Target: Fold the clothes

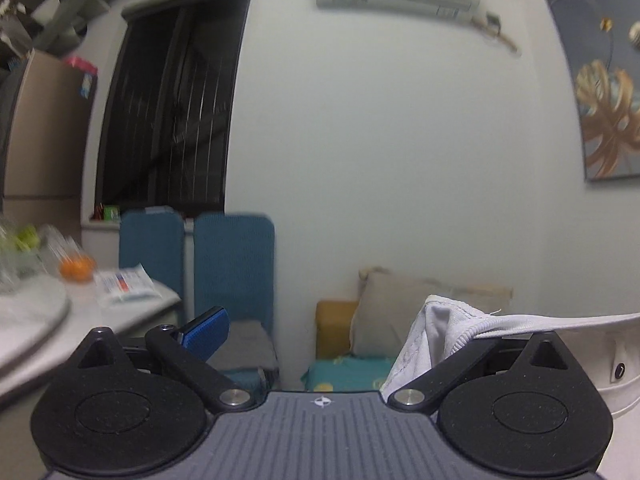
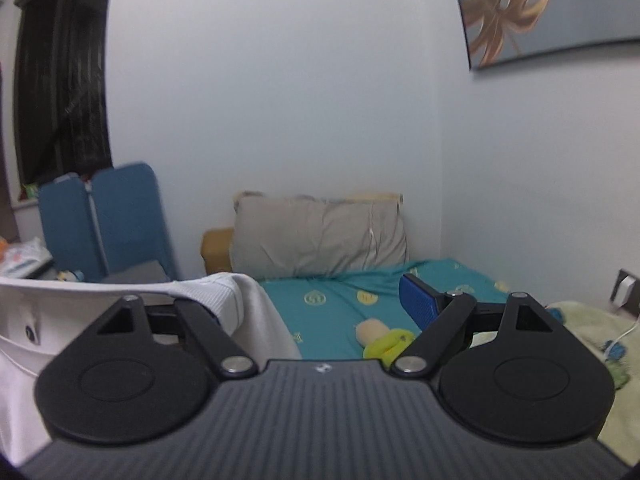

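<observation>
Both wrist views look level across a small bedroom, blurred at the edges.

Left gripper [image 1: 320, 332]: fingers spread wide. The blue-padded left finger [image 1: 206, 330] stands free in the air. The right finger is covered by a white garment [image 1: 436, 332], whose ribbed hem drapes over the finger's arm and runs off to the right as a taut band. Whether the cloth is only hooked on that finger I cannot tell; the pads do not press together on it.

Right gripper [image 2: 320, 304]: fingers also spread wide. The blue-padded right finger [image 2: 420, 300] is bare and clear of anything. The left finger lies under the same white garment [image 2: 248, 304], which hangs over it and falls away to the lower left, where a dark button [image 2: 29, 331] shows on the cloth. No pinch is visible here either.

So the garment is held up in the air, strung between the inner fingers of the two grippers, above the near end of the bed [image 2: 340, 292].

Surroundings: teal sheet with yellow motifs on the bed; a grey pillow [image 2: 320, 236] leans on the far wall with a mustard cushion [image 2: 216, 248] beside it. A yellow-green toy [image 2: 386, 342] lies on the sheet just beyond the right gripper's body. Two blue chair backs [image 1: 236, 264] stand left of the bed. A desk [image 1: 80, 320] at far left carries oranges [image 1: 76, 268] and a white packet [image 1: 124, 284]. A leaf painting [image 1: 608, 112] hangs at right.
</observation>
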The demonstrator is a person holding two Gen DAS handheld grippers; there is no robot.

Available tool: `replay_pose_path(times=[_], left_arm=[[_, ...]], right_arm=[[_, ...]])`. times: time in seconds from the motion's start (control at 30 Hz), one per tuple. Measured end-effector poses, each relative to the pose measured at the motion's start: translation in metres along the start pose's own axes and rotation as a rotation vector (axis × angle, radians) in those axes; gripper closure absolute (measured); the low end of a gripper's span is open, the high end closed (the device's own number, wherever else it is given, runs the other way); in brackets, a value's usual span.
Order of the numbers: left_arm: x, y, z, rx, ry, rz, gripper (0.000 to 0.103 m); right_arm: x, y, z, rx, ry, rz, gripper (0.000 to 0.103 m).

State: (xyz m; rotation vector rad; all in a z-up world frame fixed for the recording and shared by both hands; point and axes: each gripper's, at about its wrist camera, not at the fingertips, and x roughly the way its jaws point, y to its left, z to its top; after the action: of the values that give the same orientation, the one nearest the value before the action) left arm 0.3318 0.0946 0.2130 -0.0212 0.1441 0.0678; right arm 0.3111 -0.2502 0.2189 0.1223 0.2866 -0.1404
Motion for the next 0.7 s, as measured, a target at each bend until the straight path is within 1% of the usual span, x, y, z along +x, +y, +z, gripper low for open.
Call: replay_pose_path(times=[0.13, 0.23, 0.3, 0.4, 0.47, 0.53, 0.57, 0.6, 0.63, 0.7], left_arm=[[0.121, -0.013, -0.080, 0.035, 0.095, -0.004, 0.001], [0.203, -0.019, -0.153, 0.055, 0.204, -0.015, 0.001], [0.249, -0.021, -0.203, 0.080, 0.296, -0.028, 0.002], [0.308, -0.021, -0.262, 0.130, 0.418, -0.041, 0.003], [0.341, -0.019, -0.286, 0.142, 0.534, -0.062, 0.004], [0.371, -0.018, -0.303, 0.149, 0.651, -0.081, 0.007], [0.382, -0.019, -0.306, 0.160, 0.702, -0.102, 0.007], [0.390, -0.022, -0.308, 0.179, 0.754, -0.134, 0.007], [0.398, -0.024, -0.310, 0.198, 0.805, -0.166, 0.007], [0.411, -0.030, -0.313, 0.241, 0.897, -0.224, 0.006]], right_arm=[[0.127, 0.001, -0.042, -0.003, 0.087, -0.046, 0.020], [0.215, -0.002, -0.090, -0.005, 0.185, -0.059, 0.020], [0.272, -0.003, -0.124, -0.012, 0.259, -0.066, 0.020], [0.334, 0.004, -0.177, -0.068, 0.393, -0.074, 0.020], [0.369, 0.007, -0.204, -0.118, 0.491, -0.063, 0.020], [0.403, 0.008, -0.217, -0.149, 0.614, -0.059, 0.020], [0.414, 0.009, -0.220, -0.155, 0.669, -0.038, 0.020], [0.422, 0.009, -0.221, -0.164, 0.722, 0.009, 0.020], [0.428, 0.010, -0.220, -0.171, 0.754, 0.049, 0.020], [0.431, 0.015, -0.211, -0.167, 0.751, 0.102, 0.020]])
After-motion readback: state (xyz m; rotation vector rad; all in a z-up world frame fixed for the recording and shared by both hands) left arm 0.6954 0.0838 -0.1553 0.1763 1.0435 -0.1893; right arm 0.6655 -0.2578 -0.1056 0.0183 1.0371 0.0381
